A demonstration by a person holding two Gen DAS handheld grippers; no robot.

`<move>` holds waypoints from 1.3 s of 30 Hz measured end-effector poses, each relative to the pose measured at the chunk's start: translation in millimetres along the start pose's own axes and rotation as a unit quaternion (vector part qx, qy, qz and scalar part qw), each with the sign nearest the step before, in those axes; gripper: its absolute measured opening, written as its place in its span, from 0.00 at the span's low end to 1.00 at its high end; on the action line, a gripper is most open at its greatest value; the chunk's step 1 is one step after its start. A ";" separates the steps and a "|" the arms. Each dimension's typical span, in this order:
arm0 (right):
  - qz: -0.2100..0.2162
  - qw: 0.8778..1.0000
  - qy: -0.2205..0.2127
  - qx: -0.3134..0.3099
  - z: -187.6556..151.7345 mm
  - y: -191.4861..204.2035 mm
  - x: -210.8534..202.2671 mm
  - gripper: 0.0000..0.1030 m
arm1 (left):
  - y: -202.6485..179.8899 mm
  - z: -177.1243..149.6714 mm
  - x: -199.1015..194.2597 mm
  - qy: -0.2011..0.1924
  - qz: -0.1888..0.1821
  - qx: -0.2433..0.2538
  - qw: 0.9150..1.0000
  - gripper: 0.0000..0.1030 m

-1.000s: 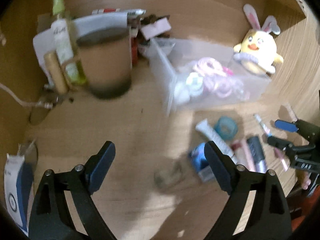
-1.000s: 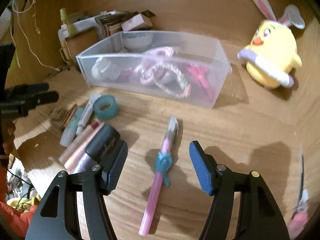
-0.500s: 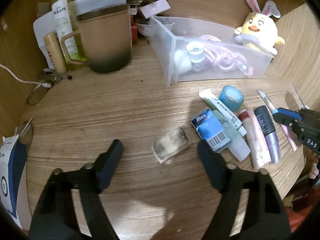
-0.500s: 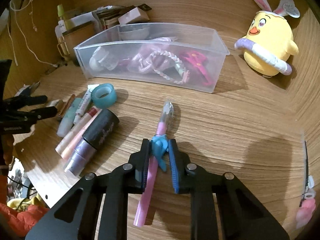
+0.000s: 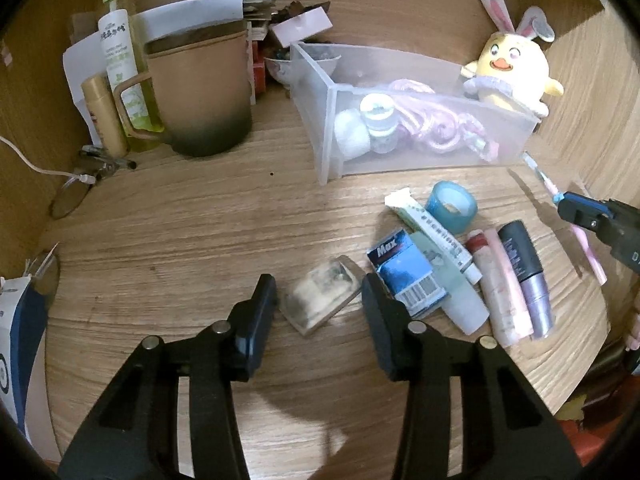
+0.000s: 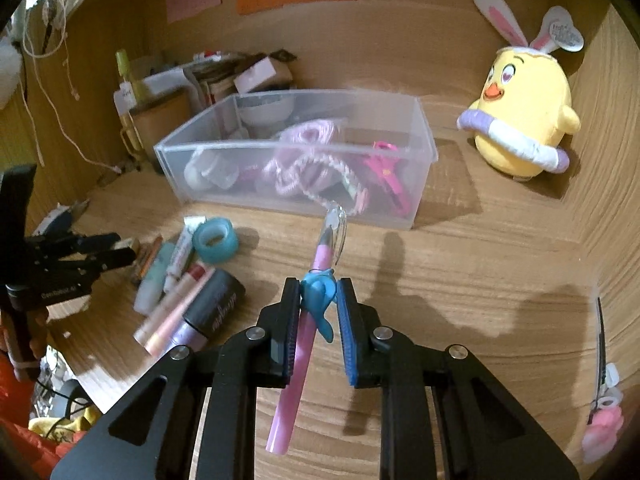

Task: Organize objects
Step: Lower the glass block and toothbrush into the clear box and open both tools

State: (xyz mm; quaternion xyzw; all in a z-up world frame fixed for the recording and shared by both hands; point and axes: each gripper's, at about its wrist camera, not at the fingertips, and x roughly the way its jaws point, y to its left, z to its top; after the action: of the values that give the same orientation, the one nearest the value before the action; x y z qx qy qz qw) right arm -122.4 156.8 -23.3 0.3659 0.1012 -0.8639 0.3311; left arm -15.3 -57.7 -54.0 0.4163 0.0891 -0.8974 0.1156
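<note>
Pen (image 6: 301, 344), light and stiff, clamped at its blue charm by right gripper (image 6: 319, 300); left gripper (image 5: 318, 300) wide around small clear block (image 5: 320, 300).

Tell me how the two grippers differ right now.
The right gripper is shut on the pink pen, while the left gripper is open and holds nothing. The right one carries the pen above the desk, pointing toward the clear bin; the left sits low over the desk, its fingers on either side of a small clear block. Both are black two-finger tools.
</note>
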 end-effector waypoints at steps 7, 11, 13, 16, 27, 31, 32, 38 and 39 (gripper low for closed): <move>0.005 0.999 -0.036 -0.008 21.2 2.9 -16.5 0.16 | -3.6 21.7 -23.1 -0.045 -0.010 -0.004 0.999 0.43; 0.007 0.998 -0.067 -0.021 36.8 9.2 -28.5 0.16 | -9.8 42.6 -40.1 -0.085 -0.020 -0.003 0.996 0.43; 0.008 0.996 -0.081 -0.027 46.4 12.0 -33.0 0.16 | -13.1 53.4 -46.3 -0.100 -0.025 -0.002 0.995 0.43; 0.009 0.994 -0.100 -0.034 60.9 14.2 -36.9 0.16 | -17.1 69.9 -54.4 -0.123 -0.028 0.000 0.992 0.43; 0.020 0.994 -0.100 -0.032 108.5 3.4 -6.7 0.17 | -25.7 123.0 -34.1 -0.123 -0.034 0.005 0.992 0.43; 0.020 0.996 -0.079 -0.027 118.4 -4.3 13.4 0.16 | -27.2 134.6 -14.4 -0.106 -0.033 0.000 0.994 0.43; 0.022 0.997 -0.074 -0.024 120.4 -6.1 18.5 0.16 | -27.9 138.0 -9.3 -0.101 -0.035 -0.001 0.994 0.43; 0.032 0.998 -0.045 -0.018 130.5 -12.0 48.7 0.16 | -33.5 150.3 17.3 -0.072 -0.042 0.003 0.996 0.43; 0.037 0.998 -0.039 -0.018 132.0 -12.3 54.0 0.16 | -34.0 151.8 21.7 -0.067 -0.044 0.004 0.997 0.43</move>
State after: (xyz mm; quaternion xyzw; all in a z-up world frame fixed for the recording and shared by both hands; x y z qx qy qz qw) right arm -232.6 84.2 32.0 0.3296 0.0902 -0.8626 0.3730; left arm -148.8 -66.9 28.3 0.3517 0.0962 -0.9277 0.0802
